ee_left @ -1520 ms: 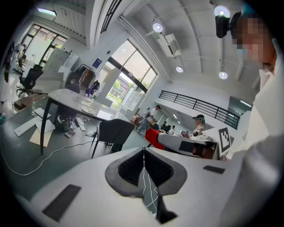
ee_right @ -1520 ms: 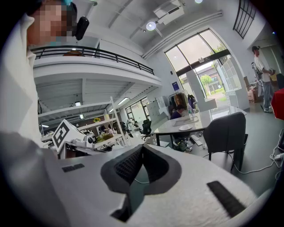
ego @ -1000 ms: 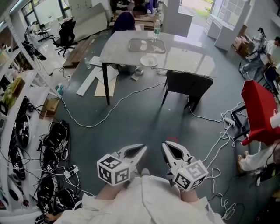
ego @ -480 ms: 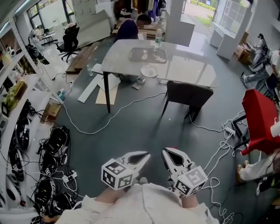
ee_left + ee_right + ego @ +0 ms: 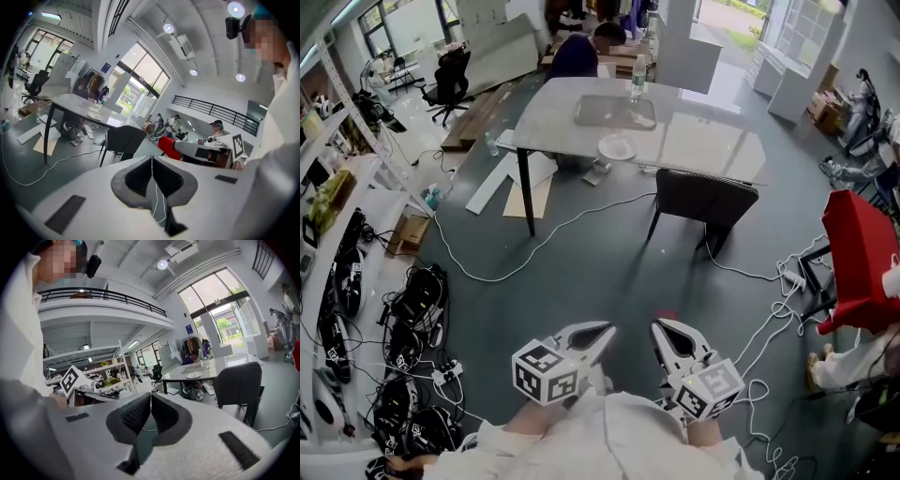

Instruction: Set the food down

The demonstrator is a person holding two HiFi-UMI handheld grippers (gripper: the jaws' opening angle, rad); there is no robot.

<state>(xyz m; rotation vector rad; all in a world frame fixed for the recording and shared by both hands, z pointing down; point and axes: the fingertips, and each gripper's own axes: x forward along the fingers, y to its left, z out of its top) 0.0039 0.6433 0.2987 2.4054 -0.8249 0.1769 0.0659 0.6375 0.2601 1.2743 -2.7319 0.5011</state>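
Over open floor (image 5: 581, 272) hang left hand-held gripper (image 5: 606, 329), right hand-held gripper (image 5: 659, 326), closed.

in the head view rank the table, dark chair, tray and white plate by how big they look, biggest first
1. table
2. chair, though it stands nearer the camera than the things on the tabletop
3. tray
4. plate
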